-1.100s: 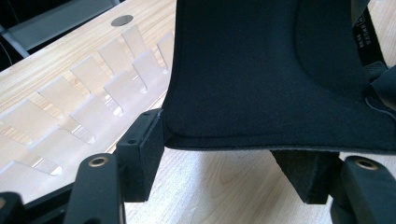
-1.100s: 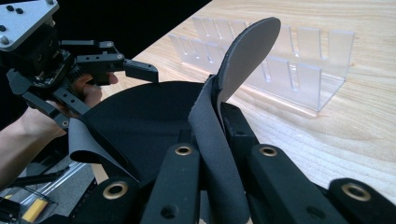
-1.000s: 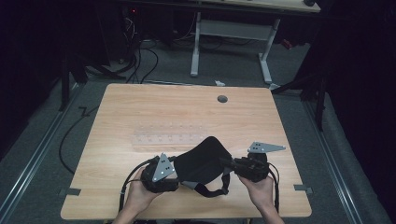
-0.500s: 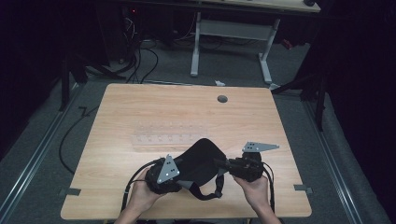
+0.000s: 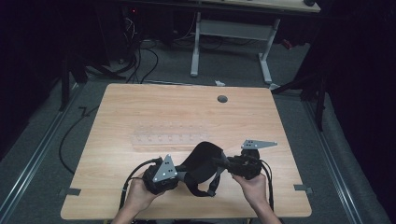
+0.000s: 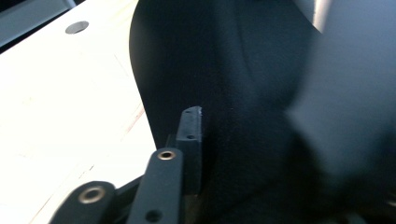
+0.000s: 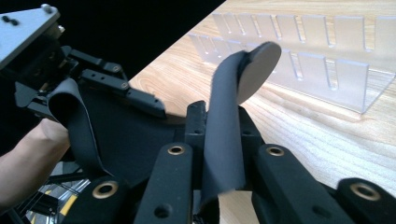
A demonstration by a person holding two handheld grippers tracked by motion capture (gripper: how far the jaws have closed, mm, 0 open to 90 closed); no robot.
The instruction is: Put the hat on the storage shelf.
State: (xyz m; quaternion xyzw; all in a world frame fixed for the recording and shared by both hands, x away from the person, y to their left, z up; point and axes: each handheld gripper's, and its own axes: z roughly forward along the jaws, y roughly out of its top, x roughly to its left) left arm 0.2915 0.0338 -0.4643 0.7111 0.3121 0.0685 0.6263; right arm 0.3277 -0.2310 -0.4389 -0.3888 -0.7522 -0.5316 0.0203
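Black padded fabric brace (image 5: pixel 201 163) with loose straps hangs over the wooden bench (image 5: pixel 140 116) between my claws, my left claw (image 5: pixel 180 175) having just closed on its edge, my right claw (image 7: pixel 219 135) pinching a strap, so I can stretch it.

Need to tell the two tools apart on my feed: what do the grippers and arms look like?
Both grippers, left and right, are black, each topped by a grey three-cornered plate with small holes and trailing a black cable. The jaws are black bars with brass-ringed pivot holes. The forearms are bare, no sleeves visible.
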